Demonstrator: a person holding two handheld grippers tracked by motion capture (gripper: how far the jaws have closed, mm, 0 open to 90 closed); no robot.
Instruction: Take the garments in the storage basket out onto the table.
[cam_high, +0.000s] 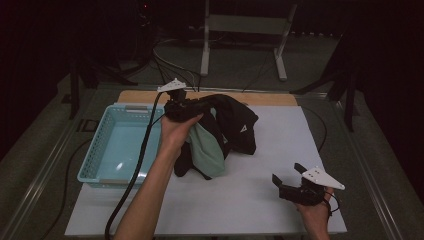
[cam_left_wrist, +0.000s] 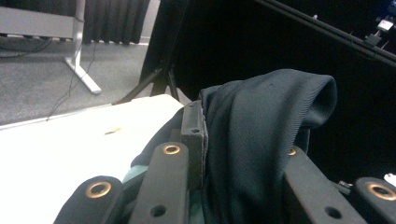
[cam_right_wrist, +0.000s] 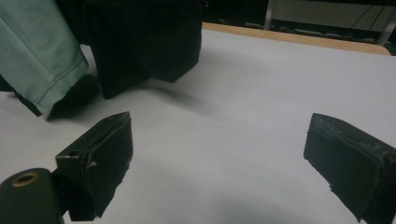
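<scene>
Between the jaws of the left hand-held gripper (cam_left_wrist: 243, 154) sits a fold of black garment (cam_high: 235, 122), clamped tight and lifted above the desk (cam_high: 280, 150). That fold covers most of the far jaw in the left gripper view, and its own far end is lost against the dark background. Below this hand-held gripper the cloth hangs down with a pale green garment (cam_high: 207, 150) bundled into it; how the two are joined cannot be made out. Just to its left stands a light blue basket (cam_high: 100, 150), its near rim close to the forearm. Down at the near right edge of the desk, the right hand-held gripper (cam_high: 290, 177) rests with jaws spread wide and nothing between them. Ahead of it lies bare white desk, with the hanging clothes well apart from its jaws.
</scene>
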